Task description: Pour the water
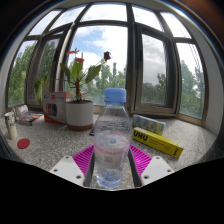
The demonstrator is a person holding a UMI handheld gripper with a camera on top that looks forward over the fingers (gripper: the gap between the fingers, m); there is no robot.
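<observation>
— Where does the gripper [112,160] sit?

— Low and level, looking forward along its two fingers.

— And the fingers [78,162]?

— One reaches in from each side, pale and angled inward, each with a magenta pad [146,157] on its inner face.

— Are they closed on anything?

— They stand apart with something between them; whether the pads press on it, I cannot tell.

— Any hand or arm showing?

— Only the fingers show.

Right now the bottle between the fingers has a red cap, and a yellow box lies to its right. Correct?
Not quite: the bottle has a blue cap, as the gripper view shows. It does stand between the fingers, and the yellow box lies to its right.
</observation>
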